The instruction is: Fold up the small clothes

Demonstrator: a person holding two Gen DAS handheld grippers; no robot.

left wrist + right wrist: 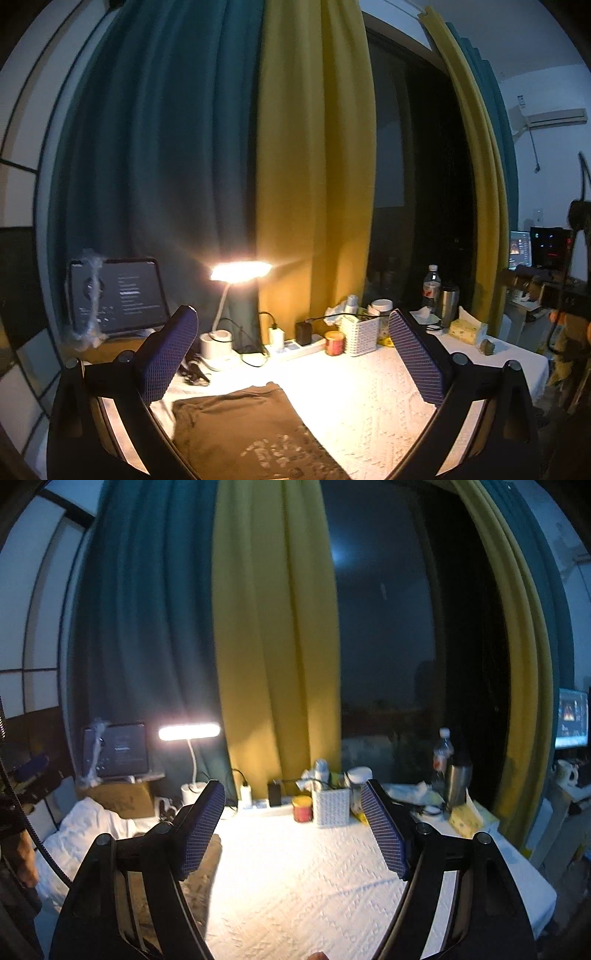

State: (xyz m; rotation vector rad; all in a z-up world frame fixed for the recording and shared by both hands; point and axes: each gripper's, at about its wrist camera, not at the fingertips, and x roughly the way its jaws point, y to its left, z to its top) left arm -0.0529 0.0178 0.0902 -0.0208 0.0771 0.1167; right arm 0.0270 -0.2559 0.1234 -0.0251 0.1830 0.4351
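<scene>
A brown garment (243,432) with a pale print lies flat on the white tablecloth (362,398), low in the left wrist view. My left gripper (291,354) hovers above it, open, nothing between its blue pads. In the right wrist view the same brown garment (203,871) shows only as a strip behind the left finger. My right gripper (293,829) is open and empty over the bare white tablecloth (303,878), to the right of the garment.
Along the table's back edge stand a lit desk lamp (240,273), a power strip (295,349), a red jar (334,342), a white holder (360,334), a bottle (431,286), a steel flask (450,304) and a tissue box (467,329). A tablet (118,295) stands at back left. Curtains hang behind.
</scene>
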